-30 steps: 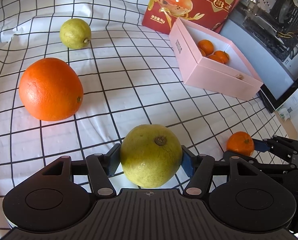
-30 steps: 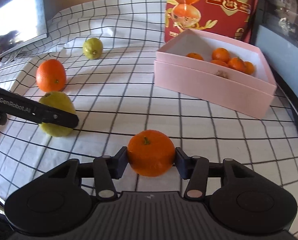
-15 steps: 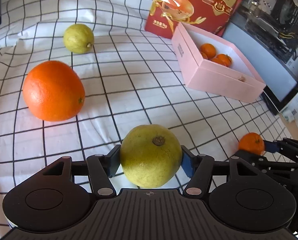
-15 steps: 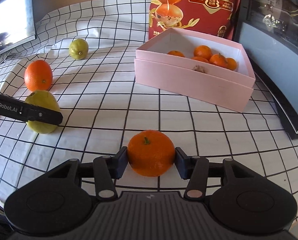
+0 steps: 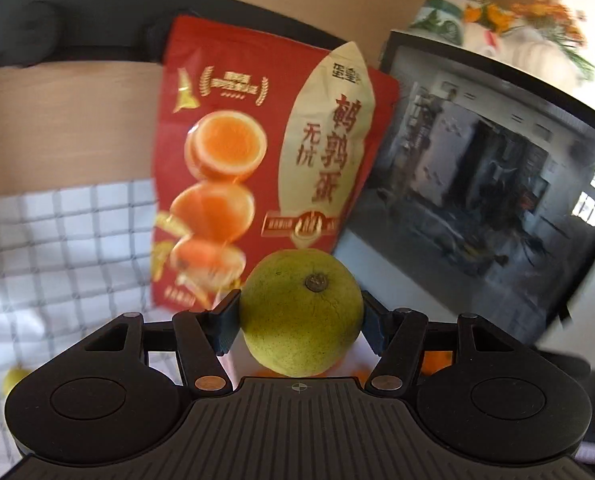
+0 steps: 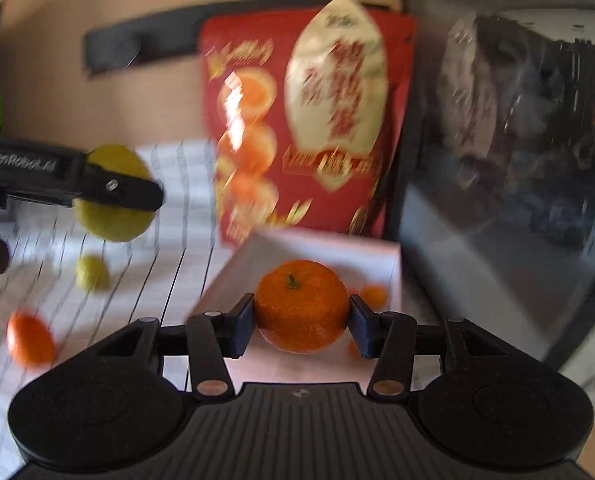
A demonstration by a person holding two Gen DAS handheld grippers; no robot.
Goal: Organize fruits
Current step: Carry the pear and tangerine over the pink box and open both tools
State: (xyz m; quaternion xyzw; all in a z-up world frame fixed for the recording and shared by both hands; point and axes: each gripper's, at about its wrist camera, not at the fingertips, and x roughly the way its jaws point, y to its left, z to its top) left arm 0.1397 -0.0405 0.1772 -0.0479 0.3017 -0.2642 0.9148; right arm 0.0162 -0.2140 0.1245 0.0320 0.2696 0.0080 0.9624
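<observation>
Both tongs have come up off the checked cloth since a second ago, each carrying its fruit, and the red bag now fills the background where the grid used to.

Left tongs (image 5: pixel 301 316) are clamped on one big yellow-green citrus (image 5: pixel 302 312), round, pebbly skin, brown stem scar facing the camera. Right tongs (image 6: pixel 301 316) are clamped on one small mandarin (image 6: pixel 301 306), glossy and dimpled, with a green stem nub on top.

Just under and behind the mandarin sits one pink box (image 6: pixel 317 248), flat-walled cardboard by the look of it, with a few small orange fruits inside; too blurry to count. Off to the left of the right tongs, down on the white cloth with black grid lines (image 6: pixel 177 240), lie two loose fruits: one small yellow-green (image 6: pixel 92 273), one orange (image 6: pixel 30 338). Straight past both tongs stands one shiny red foil bag (image 5: pixel 273 152), and to its right one dark glass-sided case (image 5: pixel 477 200).
</observation>
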